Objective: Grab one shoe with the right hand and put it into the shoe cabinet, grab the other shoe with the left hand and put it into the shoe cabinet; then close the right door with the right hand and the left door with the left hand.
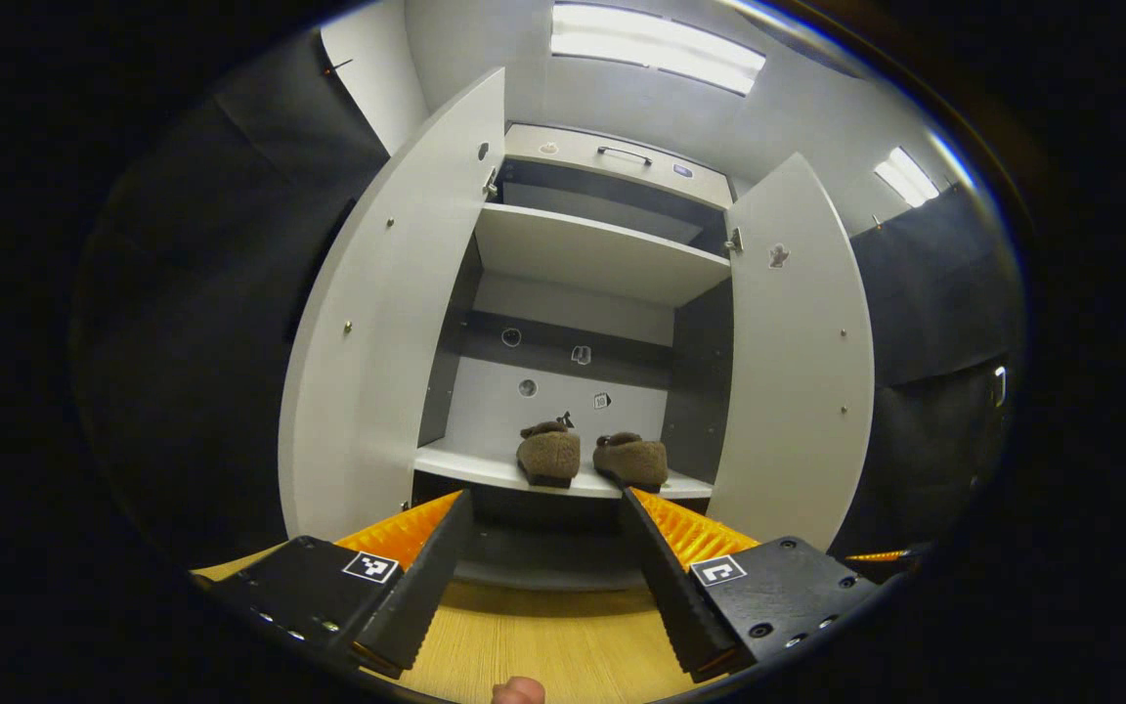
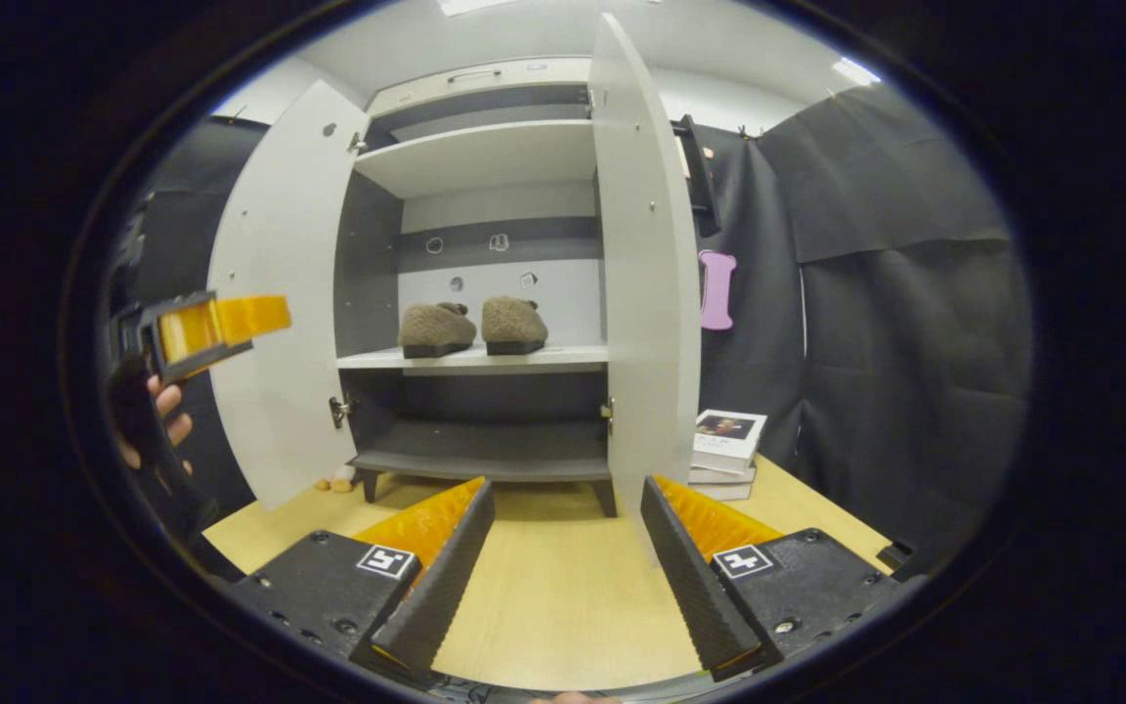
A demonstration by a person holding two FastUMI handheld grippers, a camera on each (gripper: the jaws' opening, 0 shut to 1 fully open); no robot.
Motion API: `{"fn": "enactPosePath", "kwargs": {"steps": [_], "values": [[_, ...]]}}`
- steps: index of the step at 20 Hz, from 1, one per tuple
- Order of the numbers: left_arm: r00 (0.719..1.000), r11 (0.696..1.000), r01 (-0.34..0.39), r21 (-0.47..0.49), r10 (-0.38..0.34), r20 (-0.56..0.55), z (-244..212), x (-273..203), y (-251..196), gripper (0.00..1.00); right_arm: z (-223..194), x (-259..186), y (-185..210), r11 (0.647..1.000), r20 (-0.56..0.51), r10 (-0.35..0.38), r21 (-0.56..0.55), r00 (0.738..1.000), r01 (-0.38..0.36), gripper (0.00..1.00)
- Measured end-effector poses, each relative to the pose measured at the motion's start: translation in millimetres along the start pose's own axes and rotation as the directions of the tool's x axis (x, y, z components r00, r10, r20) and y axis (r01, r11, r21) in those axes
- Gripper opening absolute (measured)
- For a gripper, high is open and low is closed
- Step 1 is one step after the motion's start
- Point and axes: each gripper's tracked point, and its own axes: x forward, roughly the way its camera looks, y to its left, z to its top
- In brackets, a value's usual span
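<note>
Two brown fuzzy shoes stand side by side on the cabinet's middle shelf, one shoe (image 1: 549, 454) on the left and the other shoe (image 1: 631, 460) on the right; the right gripper view shows the pair as left shoe (image 2: 437, 329) and right shoe (image 2: 514, 325). Both white doors stand wide: left door (image 1: 382, 323), right door (image 1: 793, 352). My left gripper (image 1: 545, 504) is open and empty below the shelf. My right gripper (image 2: 563, 489) is open and empty over the wooden table, in front of the right door (image 2: 646, 274). The left gripper (image 2: 216, 328) shows at that view's left edge, held by a hand.
The shoe cabinet (image 2: 480, 156) stands on a light wooden table (image 2: 563, 587). A stack of books (image 2: 727, 440) lies on the table right of the cabinet. Black cloth walls close in both sides. A small object (image 2: 336, 481) lies by the cabinet's left foot.
</note>
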Motion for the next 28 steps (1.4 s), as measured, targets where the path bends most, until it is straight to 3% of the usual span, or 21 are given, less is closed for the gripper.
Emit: {"fn": "enactPosePath", "kwargs": {"steps": [5,9,10,13,16,18,20,24,28], "values": [[0.997,0.999,-0.024,-0.026,0.022,-0.072,-29.1,-25.2,0.1,0.92,36.0,-12.4,-12.7,0.999,0.068,-0.020,0.034,0.997,0.017,0.96],[0.993,0.999,-0.042,-0.035,0.038,-0.110,-38.4,-31.9,4.0,0.93,126.3,-23.2,-34.8,0.999,0.234,-0.020,0.049,0.972,0.008,0.96],[0.993,0.999,-0.033,-0.035,0.029,-0.114,-39.9,-33.5,2.2,0.92,140.1,-24.0,-41.7,0.999,0.233,-0.005,0.042,0.972,-0.005,0.96],[0.992,0.999,-0.034,-0.030,0.030,-0.123,-43.2,-35.1,4.0,0.93,193.9,-23.8,-86.6,0.997,0.296,-0.038,0.077,0.955,0.016,0.97],[0.993,0.999,-0.020,-0.038,0.015,-0.118,-39.3,-39.4,1.5,0.93,239.5,-7.4,-143.7,0.991,0.356,-0.133,0.068,0.925,0.117,0.97],[0.993,0.999,-0.018,-0.032,0.014,-0.117,-37.4,-41.9,1.1,0.93,251.2,10.2,-169.7,0.985,0.321,-0.175,0.055,0.931,0.166,1.00],[0.995,1.000,-0.016,-0.025,0.013,-0.102,-34.0,-43.2,1.2,0.93,263.3,30.0,-180.4,0.984,0.312,-0.176,0.068,0.934,0.163,0.97],[0.994,1.000,-0.025,-0.016,0.023,-0.109,-34.1,-44.8,3.6,0.93,262.6,63.6,-183.7,0.990,0.266,-0.139,0.040,0.954,0.133,1.00],[0.993,0.999,-0.032,-0.004,0.031,-0.115,-34.1,-44.2,4.6,0.93,260.7,75.6,-174.1,0.990,0.267,-0.139,0.028,0.954,0.136,0.97]]}}
